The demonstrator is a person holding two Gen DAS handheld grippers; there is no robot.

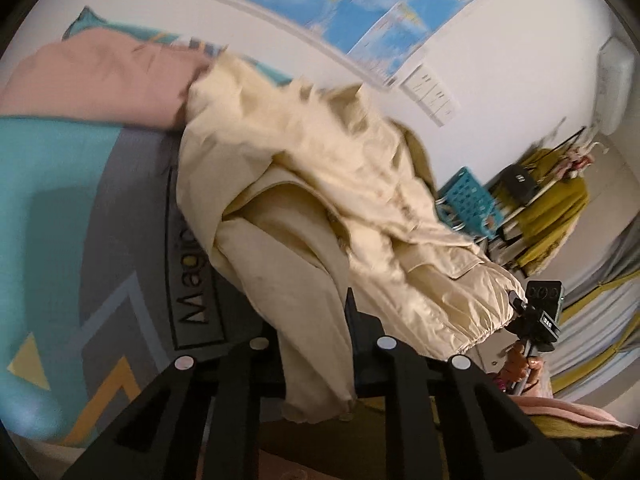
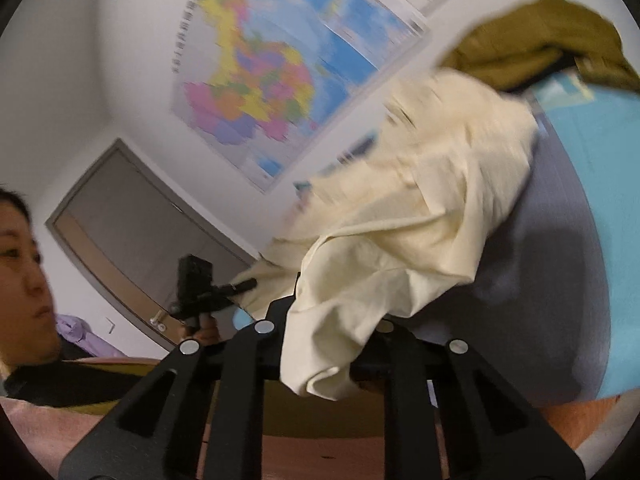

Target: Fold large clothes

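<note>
A large cream garment [image 1: 320, 184] hangs bunched between my two grippers, lifted above a grey and teal mat [image 1: 132, 216]. My left gripper [image 1: 320, 344] is shut on one edge of the cream cloth, which drapes down between its fingers. My right gripper [image 2: 324, 344] is shut on another part of the same garment [image 2: 420, 208]. In the left wrist view the right gripper [image 1: 536, 320] shows at the garment's gathered hem. In the right wrist view the left gripper [image 2: 208, 292] shows at the left, at the cloth's far edge.
A pink garment [image 1: 100, 76] lies at the mat's far side. An olive garment [image 2: 544, 40] lies at the mat's far edge. A map [image 2: 280, 68] hangs on the wall. A blue basket [image 1: 468, 200] and a clothes rack [image 1: 548, 184] stand at the right. A person's face [image 2: 24, 272] is at the left.
</note>
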